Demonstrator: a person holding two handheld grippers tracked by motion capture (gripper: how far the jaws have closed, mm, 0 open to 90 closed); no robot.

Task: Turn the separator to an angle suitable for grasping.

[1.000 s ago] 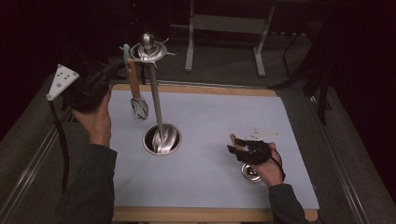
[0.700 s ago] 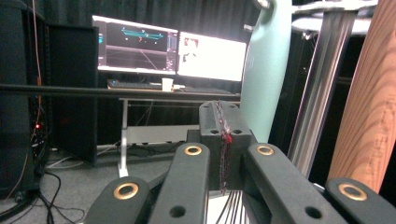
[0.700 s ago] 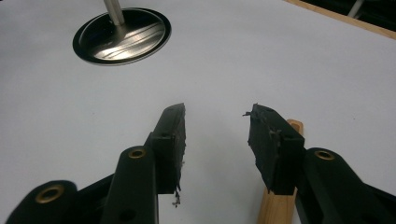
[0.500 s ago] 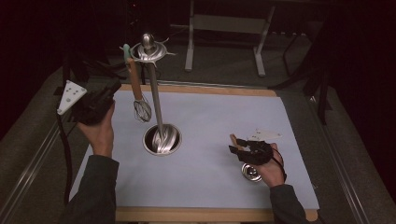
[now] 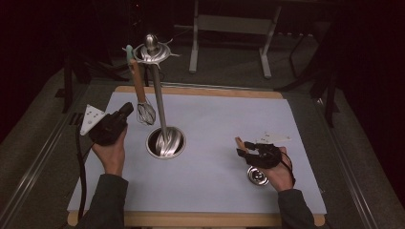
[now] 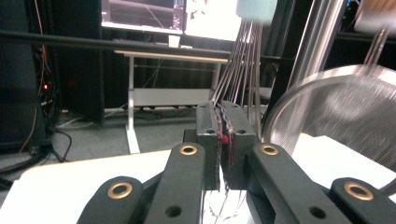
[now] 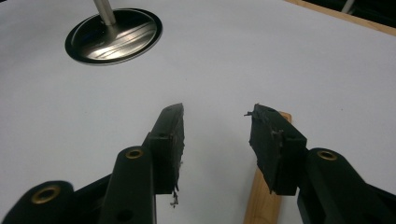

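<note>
At table left, left gripper (image 5: pixel 125 110) is sitting just beside the hanging whisk (image 5: pixel 145 113), jaws nearly together and just starting to part, nothing pinched. Whisk is hanging from the steel stand (image 5: pixel 160 114) by its wooden handle. Right gripper (image 5: pixel 244 149) is resting released over a wooden-handled utensil (image 7: pixel 266 196) lying on the white mat (image 5: pixel 229 119).
</note>
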